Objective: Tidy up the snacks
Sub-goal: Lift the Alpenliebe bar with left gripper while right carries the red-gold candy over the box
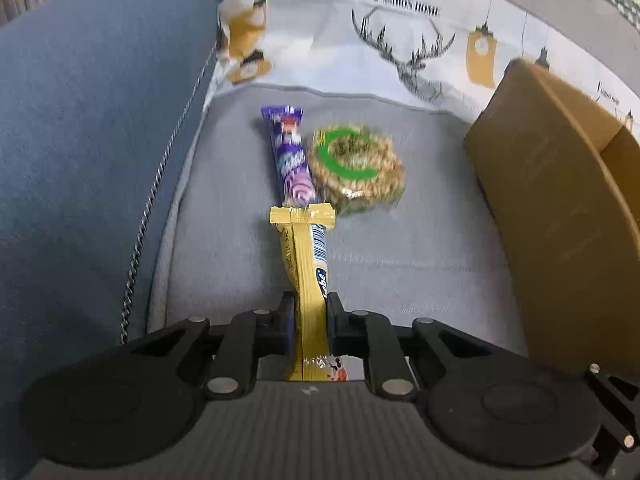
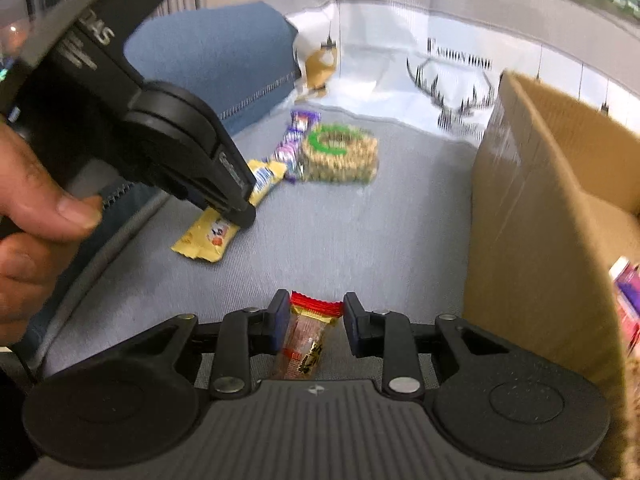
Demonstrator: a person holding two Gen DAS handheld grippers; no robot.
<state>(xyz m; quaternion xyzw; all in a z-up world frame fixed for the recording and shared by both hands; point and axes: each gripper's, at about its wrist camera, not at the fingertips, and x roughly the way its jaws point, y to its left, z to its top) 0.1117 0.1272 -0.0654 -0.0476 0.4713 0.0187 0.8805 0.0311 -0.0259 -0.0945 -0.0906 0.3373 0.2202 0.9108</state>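
Nearest, the right gripper (image 2: 311, 326) has a red-topped clear sweet (image 2: 306, 338) between its fingers, though whether the pads press it I cannot tell. The left gripper (image 1: 311, 312) pinches a yellow snack bar (image 1: 306, 264) over the grey sofa seat (image 1: 400, 264). Beyond lie a purple packet (image 1: 289, 152) and a round cracker pack (image 1: 356, 170) touching; a cardboard box (image 1: 552, 208) stands right.

Everything's sitting on a grey seat cushion (image 1: 400, 248), with a blue armrest (image 1: 88, 152) along its left edge, stitched seam and all. Behind it hangs a white cloth (image 1: 340, 48) printed with deer antlers, mustard tags, and what's probably "Fashion Home" lettering.
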